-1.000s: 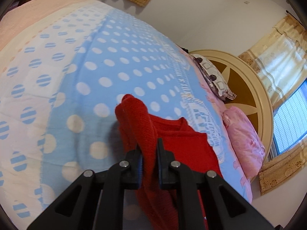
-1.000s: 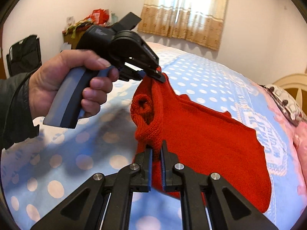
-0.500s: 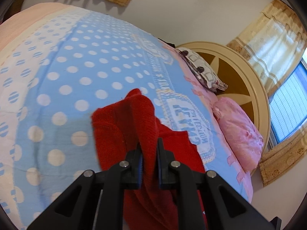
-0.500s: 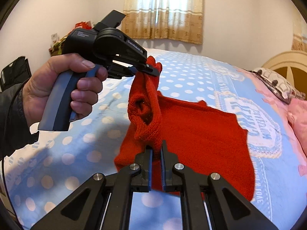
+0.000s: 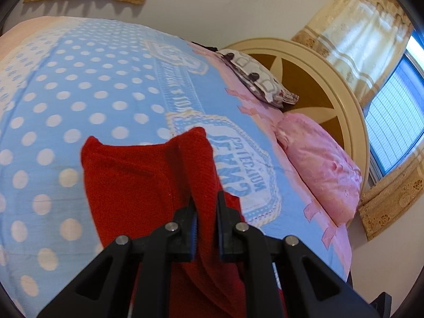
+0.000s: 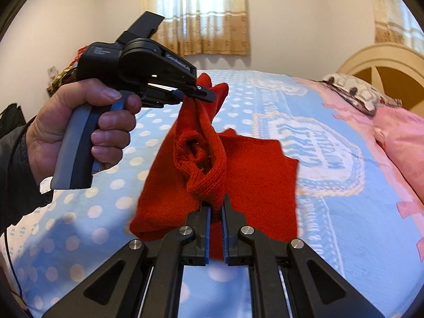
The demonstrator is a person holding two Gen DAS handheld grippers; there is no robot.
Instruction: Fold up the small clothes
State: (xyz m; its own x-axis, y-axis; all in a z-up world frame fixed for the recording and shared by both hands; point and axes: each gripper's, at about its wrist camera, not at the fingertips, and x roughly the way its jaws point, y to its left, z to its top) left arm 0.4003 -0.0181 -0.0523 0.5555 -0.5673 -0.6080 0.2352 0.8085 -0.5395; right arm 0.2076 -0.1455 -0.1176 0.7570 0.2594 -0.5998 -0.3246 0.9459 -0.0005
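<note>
A small red knitted garment (image 6: 249, 169) hangs partly lifted over the blue polka-dot bedspread (image 6: 344, 212). My right gripper (image 6: 216, 206) is shut on its lower knitted edge. In the right wrist view a hand holds my left gripper (image 6: 205, 95), shut on the garment's upper corner. Between the two grips a bunched sleeve sags, and the rest trails onto the bed. The left wrist view shows the red garment (image 5: 137, 185) draped in front, with the left gripper (image 5: 206, 206) pinching a thick fold of it.
Pink pillows (image 5: 323, 164) and a patterned pillow (image 5: 262, 79) lie by the cream round headboard (image 5: 331, 79) at the right. A window with curtains (image 5: 392, 122) is behind it. Cluttered furniture (image 6: 66, 71) stands by the far left wall.
Both grippers have carried the red garment to the right, toward the pillows, and slightly up. The garment now lies over the printed emblem of the bedspread.
</note>
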